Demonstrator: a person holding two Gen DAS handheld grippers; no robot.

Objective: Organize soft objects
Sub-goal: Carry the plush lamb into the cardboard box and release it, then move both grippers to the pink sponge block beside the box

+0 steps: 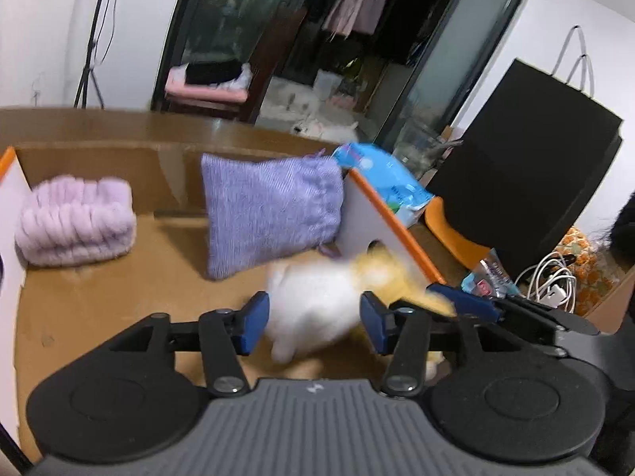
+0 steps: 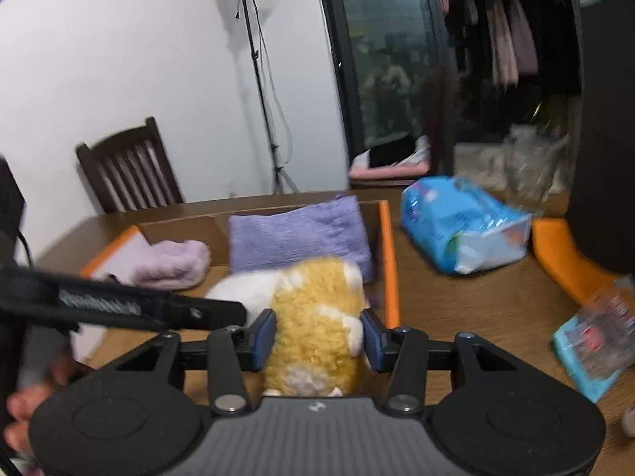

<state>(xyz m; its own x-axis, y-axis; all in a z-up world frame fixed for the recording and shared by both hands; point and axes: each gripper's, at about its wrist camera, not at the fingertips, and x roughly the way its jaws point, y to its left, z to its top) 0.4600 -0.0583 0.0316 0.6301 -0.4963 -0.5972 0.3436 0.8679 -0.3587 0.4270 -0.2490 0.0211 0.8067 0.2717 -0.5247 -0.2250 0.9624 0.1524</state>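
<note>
A plush toy, white (image 1: 313, 309) at one end and yellow (image 2: 317, 317) at the other, hangs over the open cardboard box (image 1: 99, 158). My left gripper (image 1: 311, 321) has its blue pads against both sides of the blurred white part. The jaws of my right gripper (image 2: 317, 339) are shut on the yellow part, and one of its blue fingers (image 1: 464, 301) shows at the right of the left wrist view. Inside the box lie a purple ribbed pouch (image 1: 274, 214) (image 2: 301, 234), leaning on the right wall, and a folded lilac fluffy cloth (image 1: 75, 226) (image 2: 170, 263).
The box has orange-edged flaps (image 2: 387, 261) and sits on a wooden table. Right of it lie a blue plastic pack (image 2: 460, 226), an orange pad (image 2: 563, 258), a small packet (image 2: 595, 337), white cables (image 1: 551, 281) and a black bag (image 1: 528, 166). A chair (image 2: 127, 170) stands behind.
</note>
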